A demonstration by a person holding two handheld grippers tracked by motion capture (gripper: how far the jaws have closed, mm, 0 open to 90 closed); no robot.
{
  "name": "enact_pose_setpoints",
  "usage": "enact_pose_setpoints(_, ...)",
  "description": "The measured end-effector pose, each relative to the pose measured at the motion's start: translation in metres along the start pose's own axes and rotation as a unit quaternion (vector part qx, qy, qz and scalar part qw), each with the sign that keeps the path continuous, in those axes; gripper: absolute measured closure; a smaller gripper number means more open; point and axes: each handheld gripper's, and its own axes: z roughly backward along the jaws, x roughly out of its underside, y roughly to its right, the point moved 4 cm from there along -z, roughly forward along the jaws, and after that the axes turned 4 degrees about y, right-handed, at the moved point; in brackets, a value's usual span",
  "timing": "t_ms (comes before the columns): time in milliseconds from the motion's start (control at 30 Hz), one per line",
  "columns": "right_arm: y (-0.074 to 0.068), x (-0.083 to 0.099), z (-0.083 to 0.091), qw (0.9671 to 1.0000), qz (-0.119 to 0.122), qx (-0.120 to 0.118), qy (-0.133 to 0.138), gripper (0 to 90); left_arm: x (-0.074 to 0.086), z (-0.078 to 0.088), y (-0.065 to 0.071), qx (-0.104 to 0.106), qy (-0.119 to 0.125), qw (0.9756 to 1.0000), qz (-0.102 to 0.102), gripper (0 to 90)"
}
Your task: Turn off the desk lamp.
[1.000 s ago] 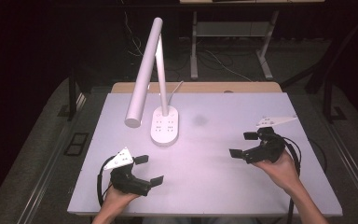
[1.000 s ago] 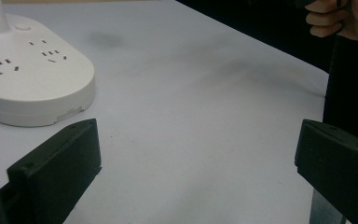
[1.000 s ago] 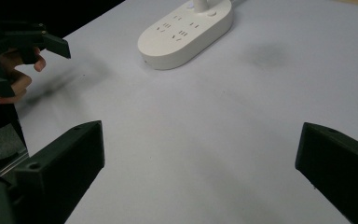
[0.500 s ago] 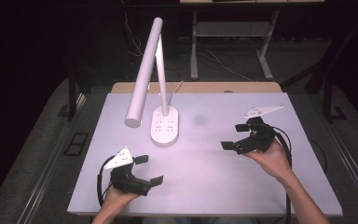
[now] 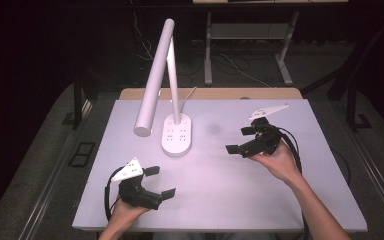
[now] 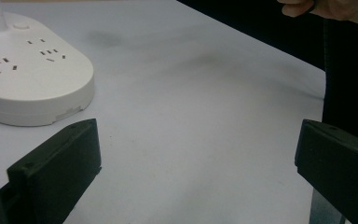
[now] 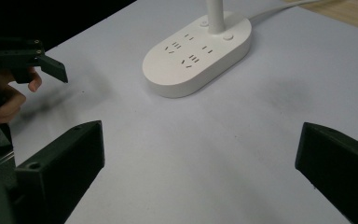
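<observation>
A white desk lamp stands on the table, its oval base carrying sockets and its tube head leaning forward-left. My left gripper rests near the front left of the table, open with nothing between its jaws. My right gripper is held open right of the base, pointing toward it, also with nothing in it. In the left gripper view the open gripper faces bare table, with the lamp base at upper left. In the right gripper view the open gripper looks at the base.
The pale table top has a wooden strip along its back edge, where the lamp's cable runs off. Dark floor and a metal frame lie behind. The left gripper and its hand appear at the left of the right gripper view.
My right gripper has moved left and farther back, toward the lamp base, staying open. The left gripper has not moved.
</observation>
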Motion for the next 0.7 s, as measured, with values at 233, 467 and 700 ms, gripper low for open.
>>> enact_pose_setpoints(233, 0.002, -0.011, -0.013, 0.9999, -0.004, -0.012, 0.001, 1.2, -0.001, 0.002, -0.001, -0.001, 0.004, 1.0, 0.002, 0.0)
enact_pose_setpoints(467, 0.004, -0.022, -0.027, 0.9999, 0.003, -0.013, -0.007, 1.2, -0.001, 0.002, -0.001, -0.002, 0.006, 1.0, 0.004, 0.0)
enact_pose_setpoints(700, 0.008, -0.034, -0.041, 0.9999, 0.007, -0.01, -0.012, 1.2, -0.001, 0.004, -0.002, -0.002, 0.008, 1.0, 0.004, 0.0)
